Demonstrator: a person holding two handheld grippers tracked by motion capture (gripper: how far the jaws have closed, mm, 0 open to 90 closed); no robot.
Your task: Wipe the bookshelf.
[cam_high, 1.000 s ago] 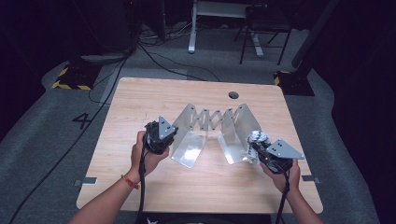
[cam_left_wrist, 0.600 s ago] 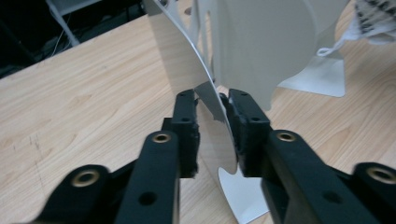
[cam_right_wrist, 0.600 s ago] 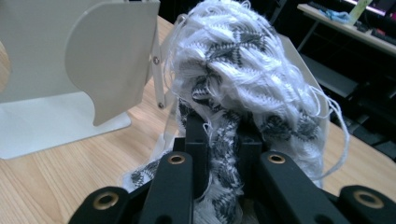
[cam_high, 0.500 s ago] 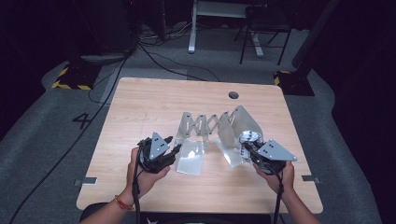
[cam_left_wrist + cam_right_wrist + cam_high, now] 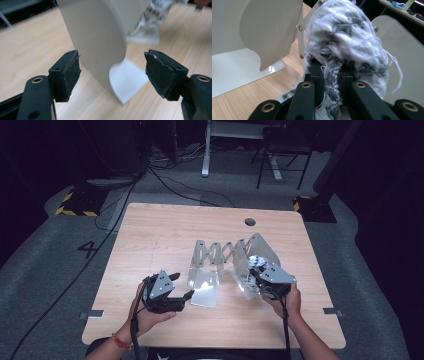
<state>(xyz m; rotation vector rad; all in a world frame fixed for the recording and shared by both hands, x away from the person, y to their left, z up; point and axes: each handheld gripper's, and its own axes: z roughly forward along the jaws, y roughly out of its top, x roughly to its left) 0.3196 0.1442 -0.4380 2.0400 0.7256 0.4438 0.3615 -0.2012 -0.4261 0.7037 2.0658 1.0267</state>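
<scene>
while the person's two hands rest on the near part of the wooden table [image 5: 150,235], each of them holds one gripper next to the expandable rack [image 5: 227,262], a pale plastic object with two curved end panels joined by a metal scissor lattice. the rack stands near the middle of the table, a little toward the person's side.

the left gripper [image 5: 182,297] lies low at the near left corner of the rack, with the left hand [image 5: 145,312] under it. its jaws have just been opening and now they stand wide apart. in the left gripper view the left end panel [image 5: 100,40] rises between the two black pads [image 5: 71,72], but neither pad touches it; there is free space on both sides. the flat foot of this panel lies on the wood just behind the jaws.

the right gripper [image 5: 252,272] is at the right end panel [image 5: 262,252], held by the right hand [image 5: 287,300]. its jaws are clenched on a grey and white cloth [image 5: 342,45], a fluffy woven piece with loose threads. in the right gripper view the cloth bulges above the jaws and a strip of it runs down between them. in the high view the cloth shows as a pale lump just at the right panel; i cannot tell if it touches the panel.

a dark round hole [image 5: 250,222] is in the far part of the table.
</scene>
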